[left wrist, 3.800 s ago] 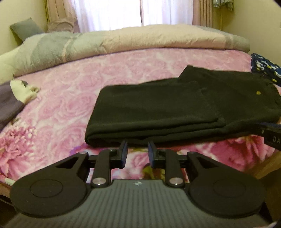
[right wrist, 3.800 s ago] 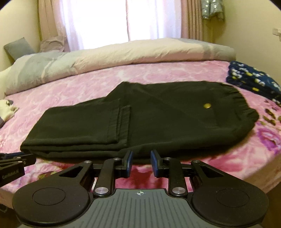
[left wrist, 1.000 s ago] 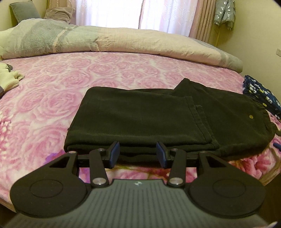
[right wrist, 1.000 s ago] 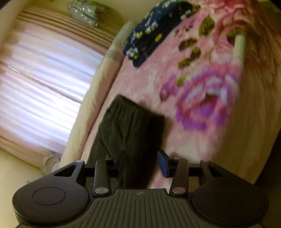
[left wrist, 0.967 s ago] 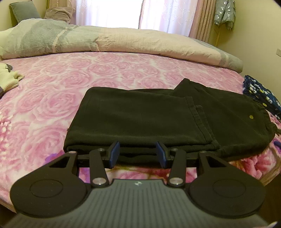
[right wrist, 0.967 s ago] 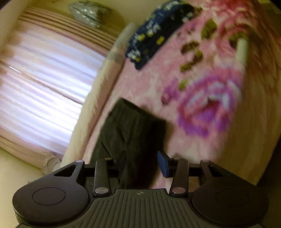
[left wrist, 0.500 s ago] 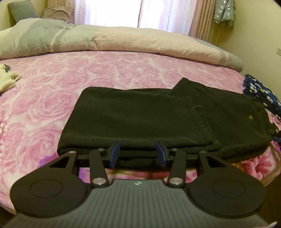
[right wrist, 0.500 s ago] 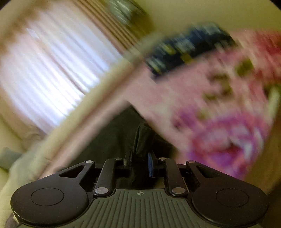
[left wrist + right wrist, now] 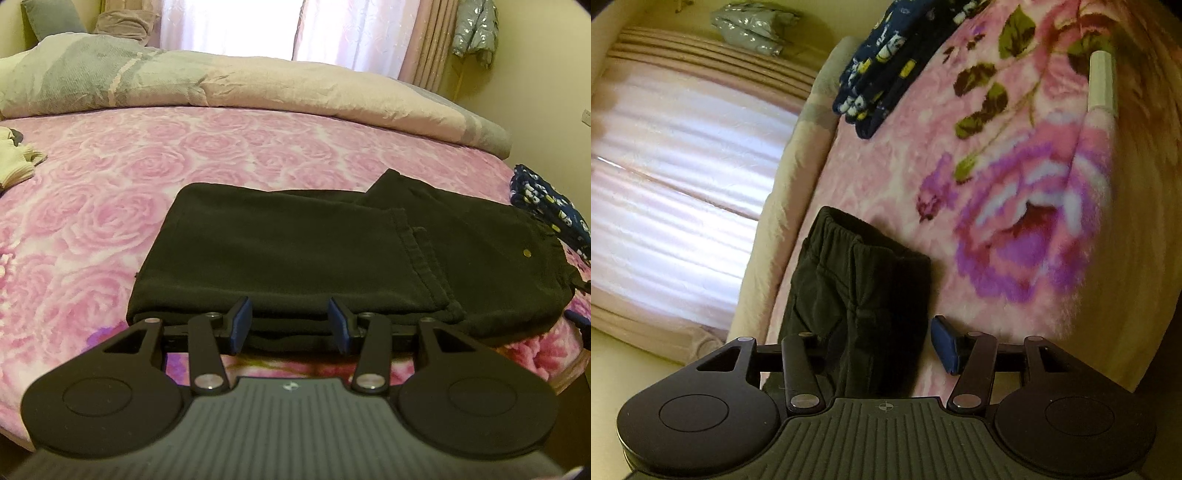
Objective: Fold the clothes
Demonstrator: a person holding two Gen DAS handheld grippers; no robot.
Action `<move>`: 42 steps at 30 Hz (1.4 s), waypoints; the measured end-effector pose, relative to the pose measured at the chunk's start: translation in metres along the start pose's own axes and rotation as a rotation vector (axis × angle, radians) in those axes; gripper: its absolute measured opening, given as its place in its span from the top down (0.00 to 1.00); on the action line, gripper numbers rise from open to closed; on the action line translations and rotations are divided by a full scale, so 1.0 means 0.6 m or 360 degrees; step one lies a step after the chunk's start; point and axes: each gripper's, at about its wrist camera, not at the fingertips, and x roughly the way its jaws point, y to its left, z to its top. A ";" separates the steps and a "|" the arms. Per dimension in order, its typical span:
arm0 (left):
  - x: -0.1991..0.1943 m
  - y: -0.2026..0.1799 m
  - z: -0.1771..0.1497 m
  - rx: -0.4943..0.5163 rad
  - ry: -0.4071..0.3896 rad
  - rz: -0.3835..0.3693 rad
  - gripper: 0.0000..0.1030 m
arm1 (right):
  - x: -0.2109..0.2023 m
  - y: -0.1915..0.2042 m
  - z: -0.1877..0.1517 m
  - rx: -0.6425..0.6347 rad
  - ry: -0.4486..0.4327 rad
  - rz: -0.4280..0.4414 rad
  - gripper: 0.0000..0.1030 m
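Pink rose-patterned bed (image 9: 110, 192) carried half-folded black fleece trousers (image 9: 295, 251) at its near edge; left gripper (image 9: 291, 325) fingers gaped empty, right gripper (image 9: 886, 347) fingers were opening astride the waistband, pinching next.

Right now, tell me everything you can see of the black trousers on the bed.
The trousers are black, of soft fleecy-looking cloth, folded flat with the legs doubled over the seat. Stitched hems cross the middle; a small brass-coloured stud sits near the gathered elastic waistband on the right. They lie near the front edge of the pink rose blanket. The left gripper stands at the near edge, not pinching. The right gripper is opening at the waistband end.
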 end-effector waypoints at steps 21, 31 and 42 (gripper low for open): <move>0.010 0.020 0.011 -0.0055 -0.0006 -0.0034 0.60 | 0.030 0.014 -0.033 -0.0278 -0.0086 -0.0070 0.69; 0.060 0.073 0.024 0.0065 -0.0001 0.0012 0.61 | 0.043 0.149 -0.086 -0.0913 -0.0218 -0.0524 0.72; -0.003 0.249 0.019 -0.0526 -0.0119 -0.0100 0.61 | 0.075 0.412 -0.324 -0.2122 -0.0695 -0.0449 0.75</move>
